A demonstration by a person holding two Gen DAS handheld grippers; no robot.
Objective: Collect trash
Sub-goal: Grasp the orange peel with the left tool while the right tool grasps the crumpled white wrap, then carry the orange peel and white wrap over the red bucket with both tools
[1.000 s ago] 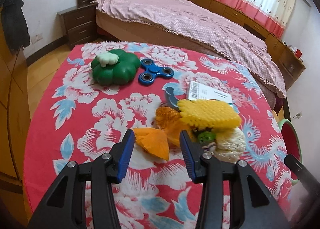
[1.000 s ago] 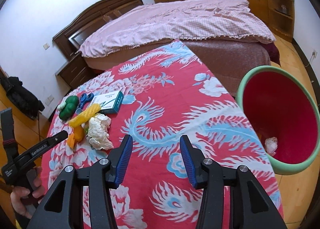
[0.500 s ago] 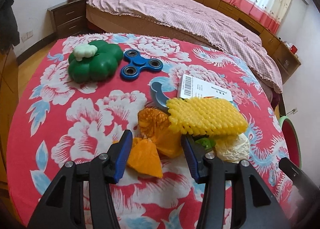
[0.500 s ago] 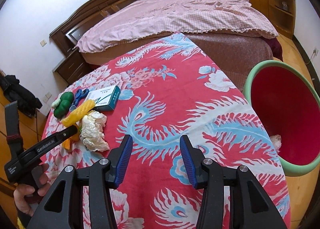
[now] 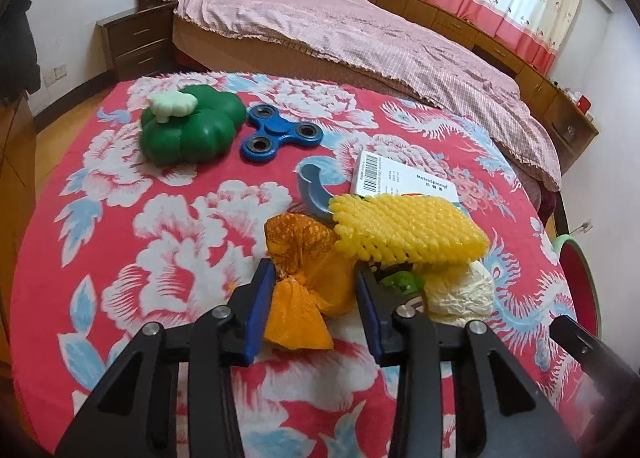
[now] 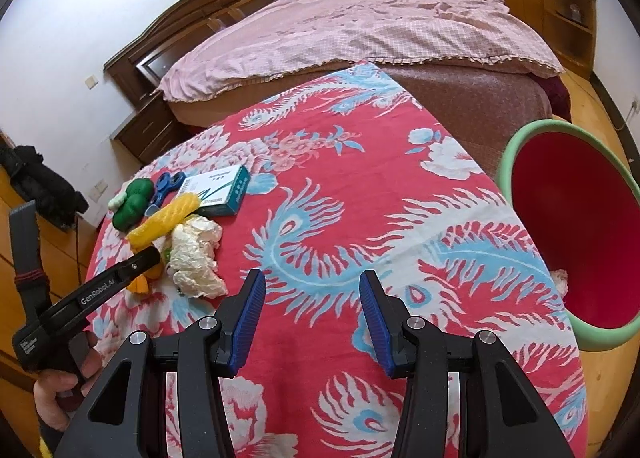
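Trash is piled near the left edge of the surface (image 6: 400, 194): crumpled white paper (image 6: 194, 254), yellow foam netting (image 5: 404, 232), orange peel (image 5: 304, 290). The bin (image 6: 624, 332), with a white scrap already in it, stands on the floor off the right edge. Pick-up step, I'd say: the left tongs (image 5: 316, 300) have just been closing and now straddle the peel, one pad touching, not clearly pinching. Next they need to squeeze, lift, carry to the bin. Right tongs (image 6: 312, 318) hang spread and empty. The box (image 5: 404, 180) reads "MeteoSpasmyl"; the left tool says "GenRobot.AI".
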